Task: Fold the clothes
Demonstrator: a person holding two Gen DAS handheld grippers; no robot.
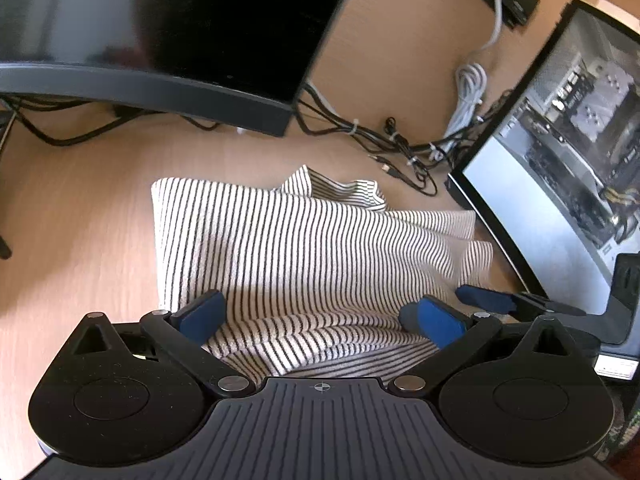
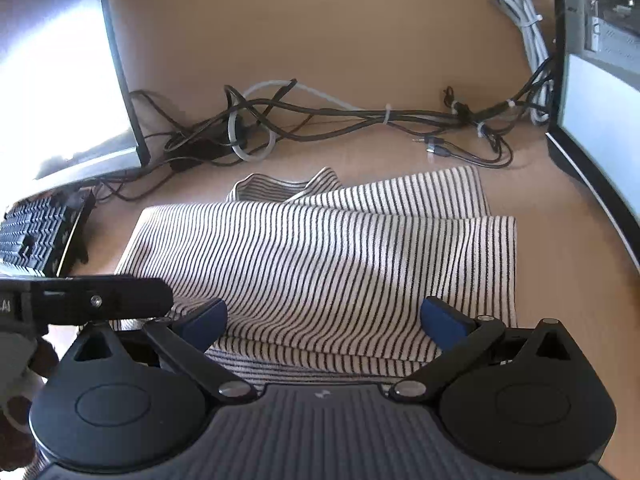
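Straddling the striped garment (image 1: pixel 304 248), left gripper (image 1: pixel 320 316) spread wide, right gripper (image 2: pixel 324 320) likewise, keyboard (image 2: pixel 36 236) only in right view

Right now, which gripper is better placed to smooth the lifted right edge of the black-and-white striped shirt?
Right gripper, probably: open, over the black-and-white striped shirt nearest its layered right edge. The left gripper, also open, sits further left.

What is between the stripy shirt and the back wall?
A tangle of black cables with a white cable looped in, lying on the bare wooden desk. The right wrist view shows it best, beyond the striped shirt.
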